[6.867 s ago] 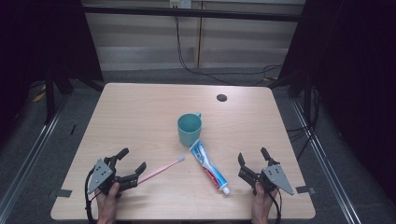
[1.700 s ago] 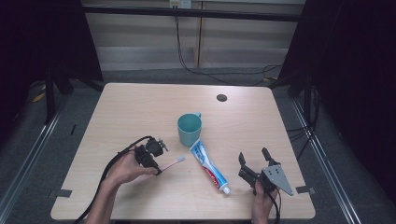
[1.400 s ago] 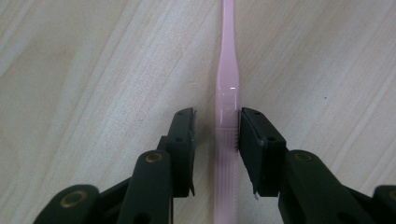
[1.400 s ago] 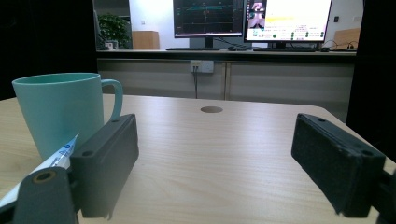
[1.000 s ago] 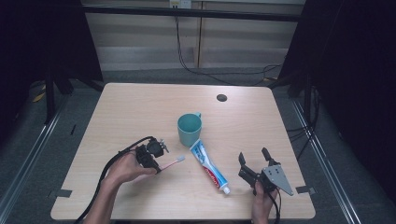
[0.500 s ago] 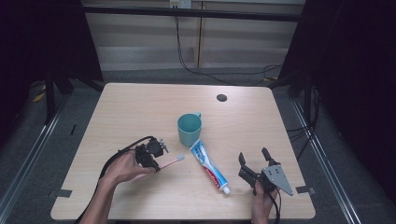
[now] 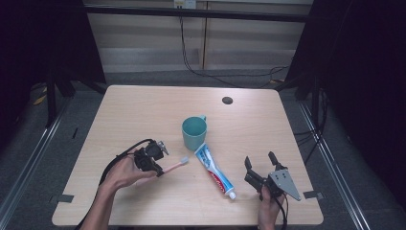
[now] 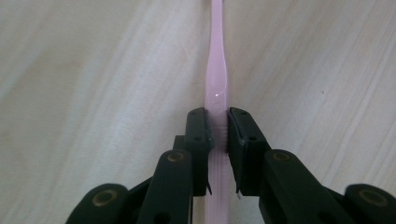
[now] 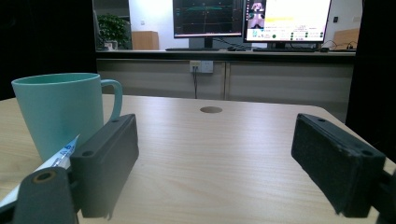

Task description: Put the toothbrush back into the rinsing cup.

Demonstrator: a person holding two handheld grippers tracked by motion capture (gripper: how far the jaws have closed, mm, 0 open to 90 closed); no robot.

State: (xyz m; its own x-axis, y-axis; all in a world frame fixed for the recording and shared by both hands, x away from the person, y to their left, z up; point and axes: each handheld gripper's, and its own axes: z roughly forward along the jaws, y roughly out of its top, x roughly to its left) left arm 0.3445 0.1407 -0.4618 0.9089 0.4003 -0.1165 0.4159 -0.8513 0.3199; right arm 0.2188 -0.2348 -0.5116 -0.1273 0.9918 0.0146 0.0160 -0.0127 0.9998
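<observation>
Gripping the pink toothbrush by its handle, the left gripper has just finished closing, its jaws pressed on both sides while the brush lies on the table left of the toothpaste. The right gripper rests near the front edge, jaws wide apart and holding nothing, right of the toothpaste, with the cup farther back.

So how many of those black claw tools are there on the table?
2. The left gripper is near the table's front left, clamped on the pink toothbrush. The right gripper rests at the front right with its jaws open, beside the toothpaste tube.
</observation>
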